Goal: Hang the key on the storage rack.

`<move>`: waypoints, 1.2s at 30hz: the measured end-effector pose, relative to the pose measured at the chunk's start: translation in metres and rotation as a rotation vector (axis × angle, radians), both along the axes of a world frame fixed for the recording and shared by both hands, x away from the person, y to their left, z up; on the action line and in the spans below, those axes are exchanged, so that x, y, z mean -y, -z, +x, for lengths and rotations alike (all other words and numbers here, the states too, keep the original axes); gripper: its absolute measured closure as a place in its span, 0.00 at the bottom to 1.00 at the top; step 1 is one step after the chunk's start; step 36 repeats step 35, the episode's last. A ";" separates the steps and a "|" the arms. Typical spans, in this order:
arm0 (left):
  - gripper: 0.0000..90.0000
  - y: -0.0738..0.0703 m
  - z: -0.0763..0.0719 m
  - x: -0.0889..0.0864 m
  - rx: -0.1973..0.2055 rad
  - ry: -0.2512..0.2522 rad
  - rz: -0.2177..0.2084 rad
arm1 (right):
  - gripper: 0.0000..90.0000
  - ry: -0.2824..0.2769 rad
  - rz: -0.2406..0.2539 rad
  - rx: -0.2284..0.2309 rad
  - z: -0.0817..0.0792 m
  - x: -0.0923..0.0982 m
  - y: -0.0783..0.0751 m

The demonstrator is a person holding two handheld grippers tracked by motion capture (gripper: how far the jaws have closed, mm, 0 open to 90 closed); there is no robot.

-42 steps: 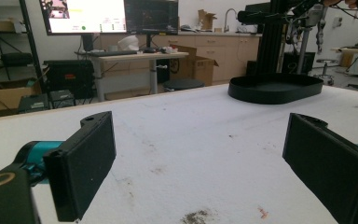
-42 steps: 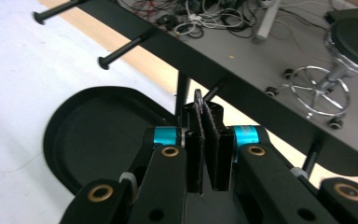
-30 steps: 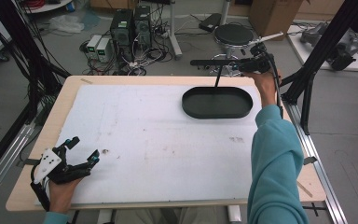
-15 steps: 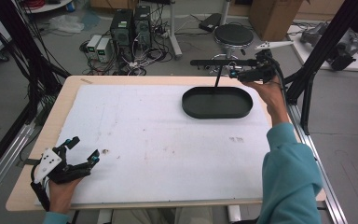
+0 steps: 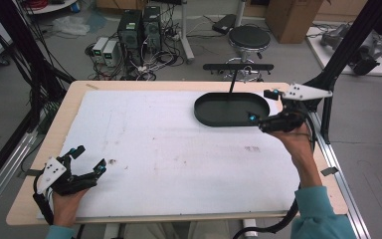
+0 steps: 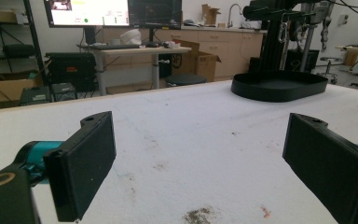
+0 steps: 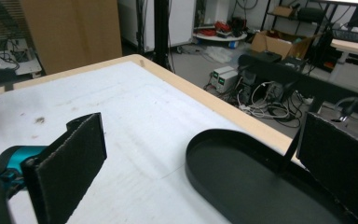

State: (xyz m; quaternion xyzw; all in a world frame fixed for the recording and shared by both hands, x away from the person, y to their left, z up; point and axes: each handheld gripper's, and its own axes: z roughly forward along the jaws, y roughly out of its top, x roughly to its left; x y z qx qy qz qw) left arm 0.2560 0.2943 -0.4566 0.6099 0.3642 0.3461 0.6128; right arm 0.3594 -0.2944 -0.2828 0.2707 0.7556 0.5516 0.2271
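Note:
A black oval tray (image 5: 214,115) lies on the white table top (image 5: 169,149) at the far right; a thin rod rises from it and carries a black crossbar (image 5: 238,66). My right gripper (image 5: 262,105) hovers at the tray's right end, open, its jaws having just been opening with nothing between them. In the right gripper view the jaws of the gripper (image 7: 205,168) stand wide over the tray's rim (image 7: 200,154). My left gripper (image 5: 89,159) rests at the near left corner, open and empty. In the left gripper view the gripper (image 6: 205,172) faces the distant tray (image 6: 279,86).
A black frame post (image 5: 328,74) rises just right of the tray, and more posts (image 5: 25,64) stand at the left. Computer towers (image 5: 139,27) with cables and a stool (image 5: 248,37) sit on the floor beyond the far edge.
My right gripper has come away from the right end of the crossbar, towards the person, and now sits lower by the tray's right end. The left gripper has stayed put.

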 end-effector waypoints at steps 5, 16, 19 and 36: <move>0.11 0.000 -0.001 0.001 0.009 0.000 0.008 | 0.01 -0.002 0.075 0.042 -0.022 0.011 0.036; 0.11 0.001 -0.002 0.001 0.025 -0.003 0.005 | 0.01 0.034 0.155 0.111 -0.057 0.025 0.121; 0.11 0.001 -0.002 0.001 0.024 -0.004 0.003 | 0.01 0.039 0.172 0.119 -0.061 0.026 0.139; 0.11 0.001 -0.003 0.001 0.029 -0.001 0.004 | 0.01 0.080 0.185 0.095 -0.062 0.023 0.172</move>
